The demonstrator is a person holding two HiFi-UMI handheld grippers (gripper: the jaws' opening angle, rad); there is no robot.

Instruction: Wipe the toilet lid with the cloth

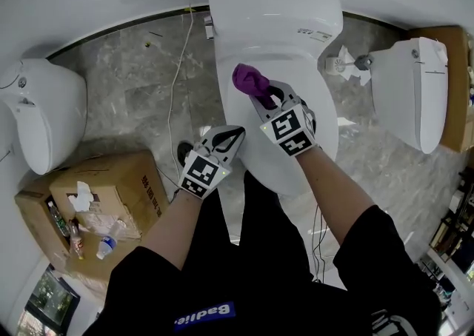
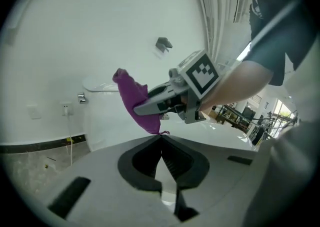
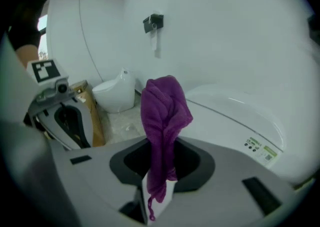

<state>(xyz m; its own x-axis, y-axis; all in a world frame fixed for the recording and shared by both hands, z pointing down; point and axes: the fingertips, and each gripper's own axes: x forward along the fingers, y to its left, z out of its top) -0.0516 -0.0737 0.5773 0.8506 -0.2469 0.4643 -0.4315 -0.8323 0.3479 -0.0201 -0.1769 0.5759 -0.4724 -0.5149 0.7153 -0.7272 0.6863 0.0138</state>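
Well, the right hand-held gripper pinched the bunched purple cloth over the white toilet lid, at 12 o'clock; hard rubbing could tug it loose. The left hand-held gripper was closed, empty.

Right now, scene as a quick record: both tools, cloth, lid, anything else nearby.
left tool: shut, empty, at the lid's near left edge
right tool: shut on purple cloth
purple cloth: bunched, over the lid; contact unclear
toilet lid: white, closed
nearby, left side: cardboard box, second toilet
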